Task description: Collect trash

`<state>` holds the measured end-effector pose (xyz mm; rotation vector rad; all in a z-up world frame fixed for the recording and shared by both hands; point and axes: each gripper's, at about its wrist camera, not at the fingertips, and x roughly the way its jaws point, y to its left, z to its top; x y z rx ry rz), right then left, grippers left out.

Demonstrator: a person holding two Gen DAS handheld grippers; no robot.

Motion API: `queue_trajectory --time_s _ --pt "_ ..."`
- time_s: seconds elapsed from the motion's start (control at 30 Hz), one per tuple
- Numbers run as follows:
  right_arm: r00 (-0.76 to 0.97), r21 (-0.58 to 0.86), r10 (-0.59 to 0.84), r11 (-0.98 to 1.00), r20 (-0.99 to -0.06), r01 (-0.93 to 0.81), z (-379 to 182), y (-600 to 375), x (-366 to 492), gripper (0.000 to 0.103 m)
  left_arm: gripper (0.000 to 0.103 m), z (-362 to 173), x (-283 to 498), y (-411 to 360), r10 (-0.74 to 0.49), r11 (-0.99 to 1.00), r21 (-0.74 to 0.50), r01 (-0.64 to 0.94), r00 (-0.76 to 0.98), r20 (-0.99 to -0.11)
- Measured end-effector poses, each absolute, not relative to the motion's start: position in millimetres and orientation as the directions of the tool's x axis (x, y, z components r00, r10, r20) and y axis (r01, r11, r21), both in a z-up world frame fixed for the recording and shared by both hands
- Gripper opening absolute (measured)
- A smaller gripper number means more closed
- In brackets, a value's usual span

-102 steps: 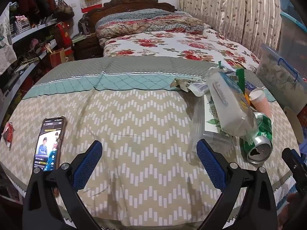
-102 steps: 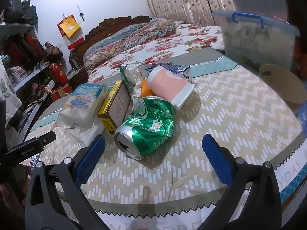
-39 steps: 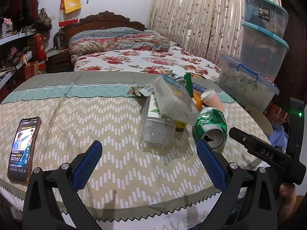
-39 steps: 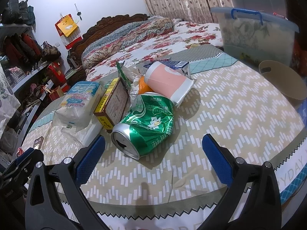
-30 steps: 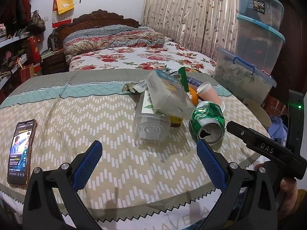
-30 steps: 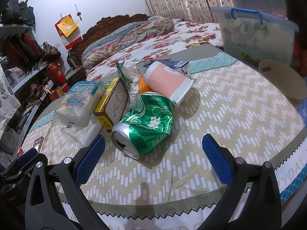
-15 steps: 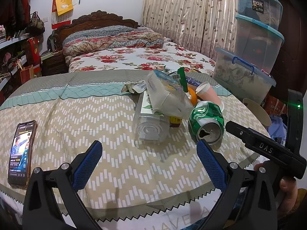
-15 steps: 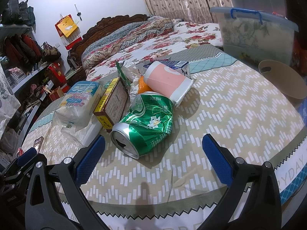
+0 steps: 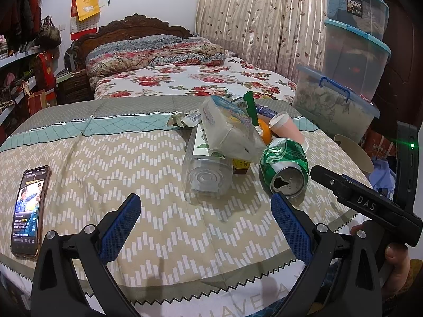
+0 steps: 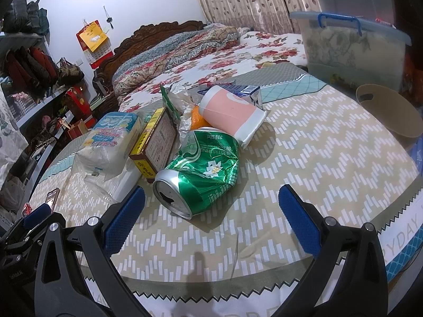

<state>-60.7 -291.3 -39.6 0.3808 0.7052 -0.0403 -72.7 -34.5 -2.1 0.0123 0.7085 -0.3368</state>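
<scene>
- The orange fruit is mostly covered by the pink cup and the crumpled wrapper.
- The blue carton behind the cup shows only its top edge.
- The yellow box is almost hidden under the tissue pack in the left wrist view.
- The beige basket is cut by the table edge.
- The phone shows only a corner; its screen text is too small to read.

A home bedroom: a made bed (floral quilt), curtains, storage boxes.
</scene>
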Motion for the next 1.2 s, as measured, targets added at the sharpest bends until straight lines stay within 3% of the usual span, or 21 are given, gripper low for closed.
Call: queue_trajectory --time_s 0.7,1.2 --pt "0.797 0.308 0.056 0.937 -0.602 0.167 -30.9 -293.2 -69.1 0.071 0.094 -3.8 -74.0 -34.1 -0.315 0.940 -0.113 0.321 0.696 -0.645" --pt "0.798 0.307 0.051 0.936 -0.600 0.171 -31.7 -292.1 -70.3 0.070 0.094 -1.0 -63.5 -25.0 -0.299 0.946 -0.107 0.305 0.701 -0.648"
